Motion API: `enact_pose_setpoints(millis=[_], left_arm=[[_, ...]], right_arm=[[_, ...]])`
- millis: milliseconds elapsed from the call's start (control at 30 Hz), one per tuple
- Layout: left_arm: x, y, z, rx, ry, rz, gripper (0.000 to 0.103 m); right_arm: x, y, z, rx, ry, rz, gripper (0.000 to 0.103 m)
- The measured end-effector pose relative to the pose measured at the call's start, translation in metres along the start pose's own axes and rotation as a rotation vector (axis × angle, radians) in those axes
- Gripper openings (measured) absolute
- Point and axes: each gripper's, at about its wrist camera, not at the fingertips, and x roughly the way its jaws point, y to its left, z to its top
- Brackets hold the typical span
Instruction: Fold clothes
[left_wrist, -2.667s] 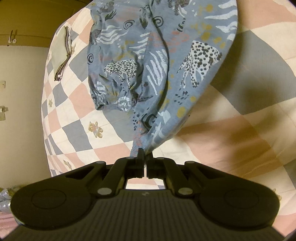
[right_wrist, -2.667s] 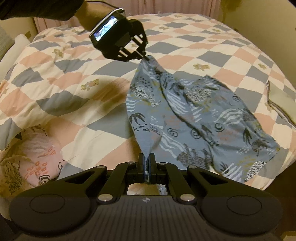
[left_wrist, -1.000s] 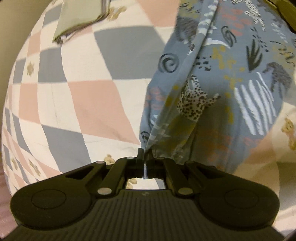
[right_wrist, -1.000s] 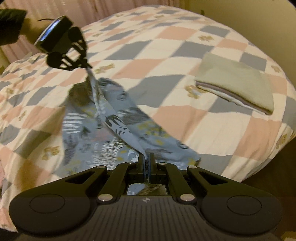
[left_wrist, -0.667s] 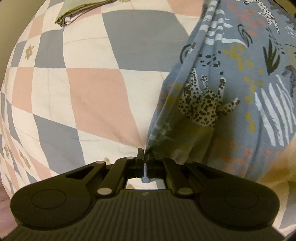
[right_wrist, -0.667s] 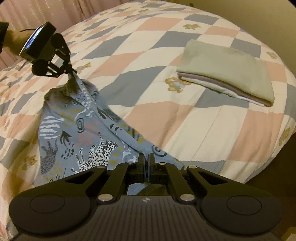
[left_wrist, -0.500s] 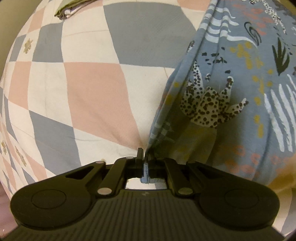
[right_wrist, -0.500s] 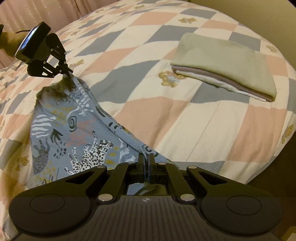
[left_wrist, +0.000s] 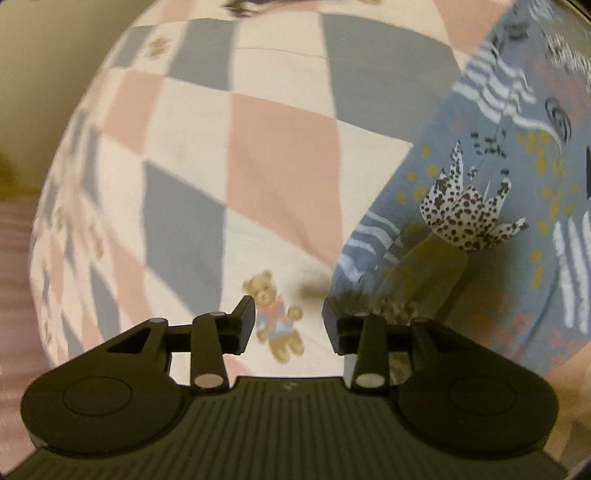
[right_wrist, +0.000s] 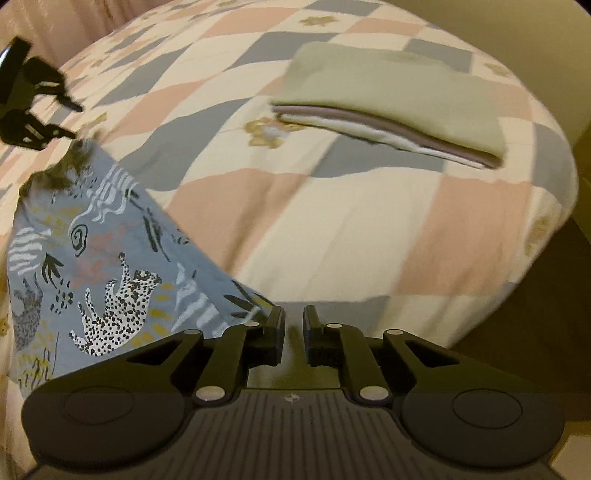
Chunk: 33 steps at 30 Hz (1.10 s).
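The left hand-held gripper is spread wide and the right hand-held gripper slightly parted, both empty, over the checkered quilt. The blue animal-print garment lies flat beside them; folded clothes sit well apart.

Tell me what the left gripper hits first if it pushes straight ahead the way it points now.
Probably the checked quilt: the open left gripper aims at its teddy bear print, with the blue animal-print garment just beside its right finger. Depth unclear.

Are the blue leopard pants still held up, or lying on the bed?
Lying on the bed. The blue leopard pants rest on the quilt; both claws, left and right, are open and empty.
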Motion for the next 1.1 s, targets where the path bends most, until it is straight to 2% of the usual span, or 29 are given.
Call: enact_pose_setpoints(millis=[100, 233, 367, 500, 633, 800, 1000, 1100], left_arm=[[-0.029, -0.007, -0.010, -0.101, -0.029, 0.032, 0.037], [-0.071, -0.027, -0.026, -0.236, -0.082, 0.051, 0.040], [-0.111, -0.073, -0.044, -0.326, -0.142, 0.036, 0.041], [-0.144, -0.127, -0.056, -0.362, -0.170, 0.006, 0.042], [-0.166, -0.172, -0.058, -0.498, -0.186, -0.034, 0.046], [-0.178, -0.225, -0.040, -0.659, -0.145, -0.023, 0.047], [-0.167, -0.280, -0.003, -0.830, 0.011, 0.012, 0.047], [-0.161, -0.299, 0.006, -0.825, 0.008, 0.032, 0.047]], right_arm=[[-0.014, -0.002, -0.006, 0.026, -0.004, 0.008, 0.013], [-0.038, 0.019, -0.018, 0.008, -0.022, 0.011, 0.014], [-0.063, 0.039, -0.030, -0.010, -0.039, 0.015, 0.014], [-0.090, 0.061, -0.039, -0.054, -0.065, 0.013, 0.018], [-0.105, 0.078, -0.043, -0.138, -0.070, 0.019, 0.026], [-0.093, 0.083, -0.041, -0.289, -0.047, 0.082, 0.031], [-0.044, 0.071, -0.035, -0.515, -0.028, 0.263, 0.032], [-0.035, 0.061, -0.032, -0.616, -0.056, 0.343, 0.033]])
